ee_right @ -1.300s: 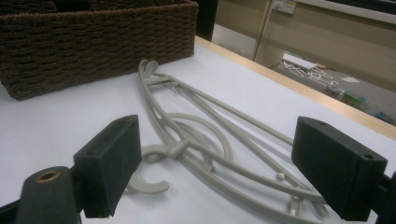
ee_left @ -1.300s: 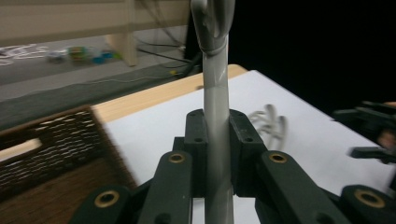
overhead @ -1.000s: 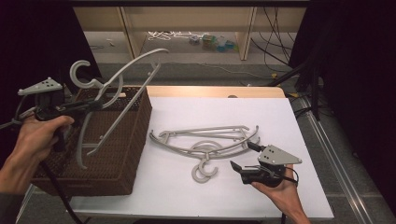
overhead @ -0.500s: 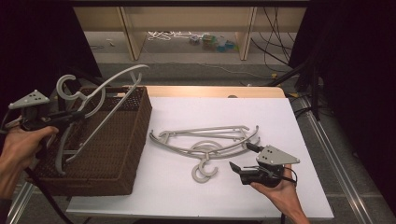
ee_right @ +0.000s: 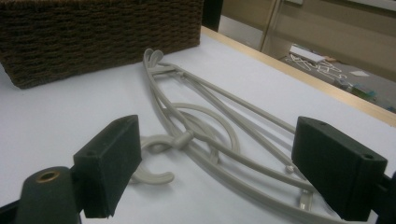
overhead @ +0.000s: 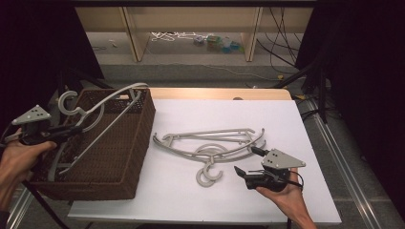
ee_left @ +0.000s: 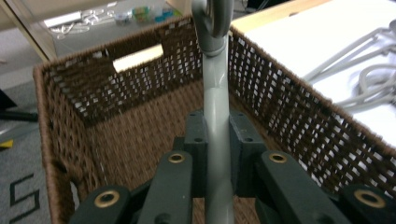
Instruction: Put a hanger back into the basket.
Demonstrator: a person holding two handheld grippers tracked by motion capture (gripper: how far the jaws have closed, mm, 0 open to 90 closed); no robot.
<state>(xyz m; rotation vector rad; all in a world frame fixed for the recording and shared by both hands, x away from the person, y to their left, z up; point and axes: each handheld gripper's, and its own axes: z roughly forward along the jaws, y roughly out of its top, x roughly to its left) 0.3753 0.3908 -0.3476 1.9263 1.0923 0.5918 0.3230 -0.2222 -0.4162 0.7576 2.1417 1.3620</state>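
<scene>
Over the brown woven wicker basket [overhead: 107,143] at the left of the white table [overhead: 305,124], the left gripper [overhead: 71,130] is clenched on a grey plastic clothes hanger [overhead: 98,112], pads squeezing its neck just below the hook. That hanger hangs tilted, partly inside the basket, its far shoulder resting near the far rim. At the near right, the right gripper [overhead: 242,172] rests with jaws wide apart and holds nothing, just beside two more grey plastic hangers [overhead: 210,145] lying stacked flat on the table, hooks pointing near. One likely risk: the held hanger's long arm could catch on the basket rim or weave, leaving it propped up or tipping out once let go.
</scene>
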